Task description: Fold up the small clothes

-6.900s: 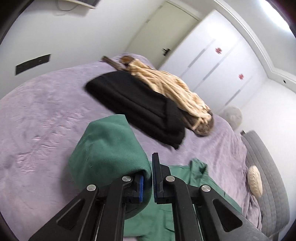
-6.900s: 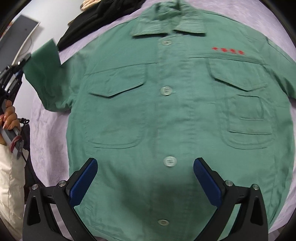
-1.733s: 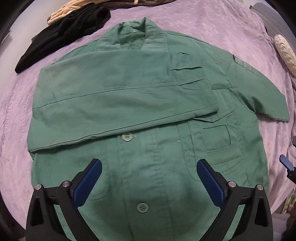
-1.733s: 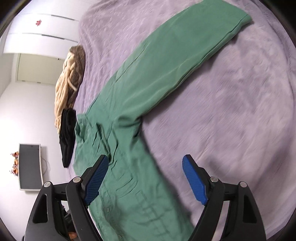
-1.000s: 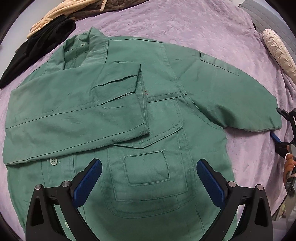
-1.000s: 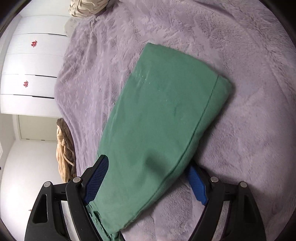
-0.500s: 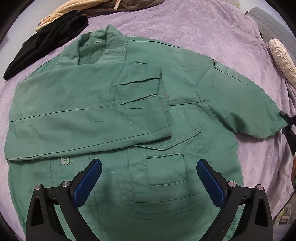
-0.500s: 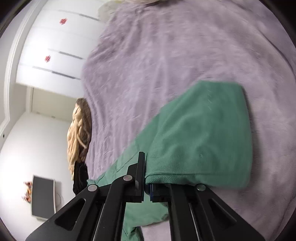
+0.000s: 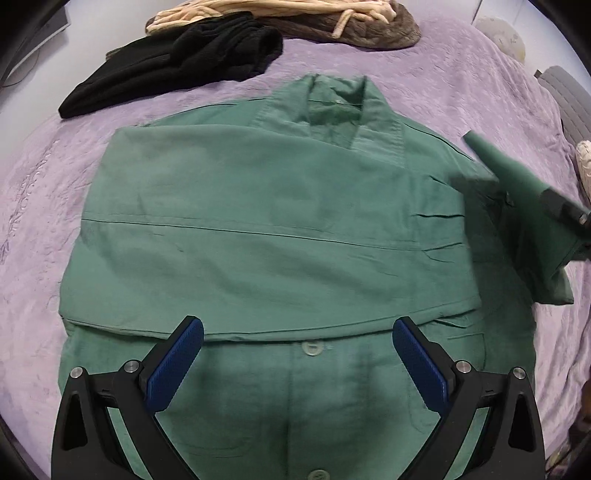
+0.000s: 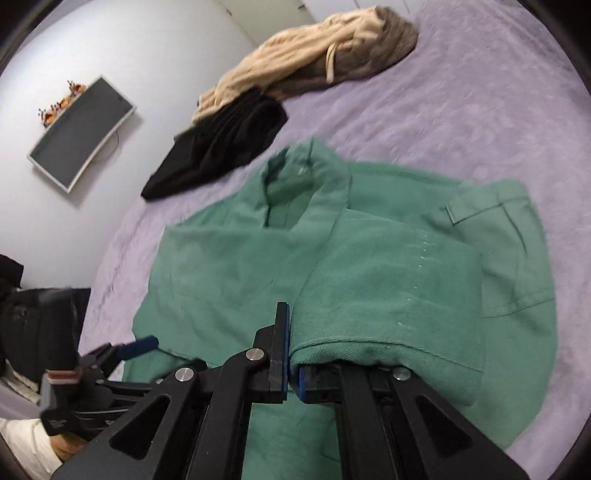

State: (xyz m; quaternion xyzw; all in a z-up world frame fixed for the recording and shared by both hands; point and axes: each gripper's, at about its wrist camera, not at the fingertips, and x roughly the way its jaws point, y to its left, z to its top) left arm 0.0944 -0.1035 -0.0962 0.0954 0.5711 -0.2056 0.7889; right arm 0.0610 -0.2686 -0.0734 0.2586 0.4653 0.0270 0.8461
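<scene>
A green button shirt (image 9: 280, 258) lies face up on the purple bedspread (image 9: 33, 206), collar at the far side. Its left sleeve is folded flat across the chest. My left gripper (image 9: 297, 360) is open and empty, hovering over the shirt's lower front by a button. My right gripper (image 10: 291, 369) is shut on the cuff of the other sleeve (image 10: 391, 291) and holds it lifted above the shirt's right side. That raised sleeve (image 9: 517, 199) shows at the right of the left wrist view, with the right gripper's black body behind it.
A black garment (image 9: 177, 62) and a beige and brown garment (image 9: 295, 18) lie beyond the collar. A grey headboard (image 9: 569, 99) and a pale cushion are at the far right. A wall screen (image 10: 81, 133) hangs on the wall.
My right gripper has lifted the right sleeve by its cuff and carried it inward over the shirt. My left gripper stays open and has shifted back toward the shirt's centre.
</scene>
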